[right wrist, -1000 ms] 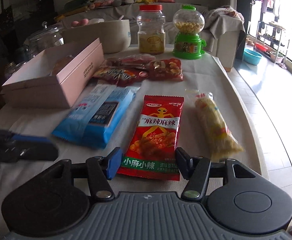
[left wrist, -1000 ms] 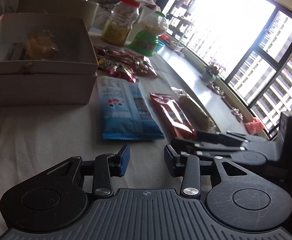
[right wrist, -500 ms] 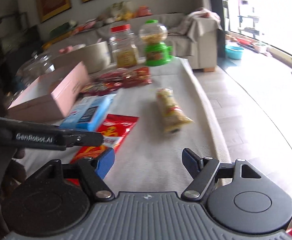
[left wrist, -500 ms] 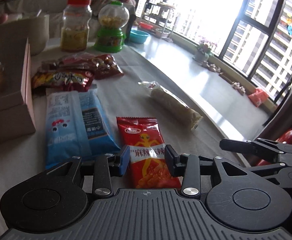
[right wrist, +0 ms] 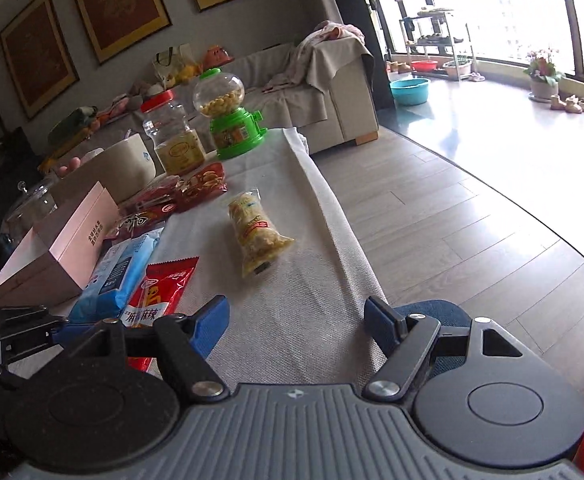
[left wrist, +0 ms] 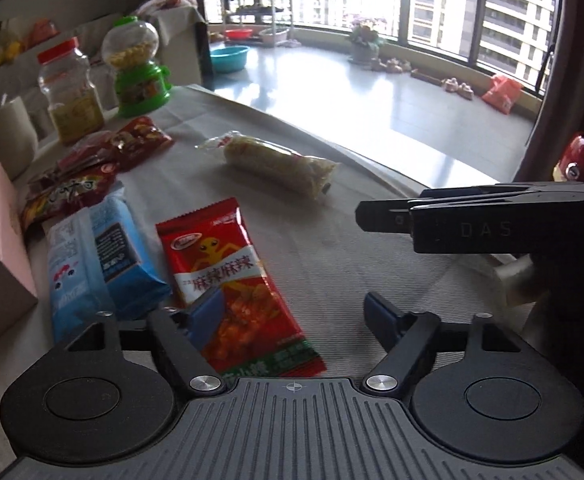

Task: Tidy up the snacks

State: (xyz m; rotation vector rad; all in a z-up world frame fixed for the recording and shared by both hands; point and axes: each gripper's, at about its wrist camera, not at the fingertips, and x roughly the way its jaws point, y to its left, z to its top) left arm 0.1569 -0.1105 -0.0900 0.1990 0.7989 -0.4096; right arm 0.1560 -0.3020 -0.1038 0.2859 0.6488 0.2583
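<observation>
left gripper [left wrist: 294,310] opening wide over red snack packet [left wrist: 231,284] on surface [left wrist: 332,248]; right gripper [right wrist: 296,320] open, empty, beside it.

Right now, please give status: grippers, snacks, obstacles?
Left gripper opening, nothing gripped; right gripper open, empty. Red packet flat on the cloth under left fingers. Nothing in the way.

Landmark: beige sofa [right wrist: 332,96]. 3 framed pictures [right wrist: 119,4] on wall above it. Crumpled cloth [right wrist: 332,36] draped over its arm. Teal basin [right wrist: 410,90] on floor just right of it. Potted plant [right wrist: 544,76] by window, far right.
</observation>
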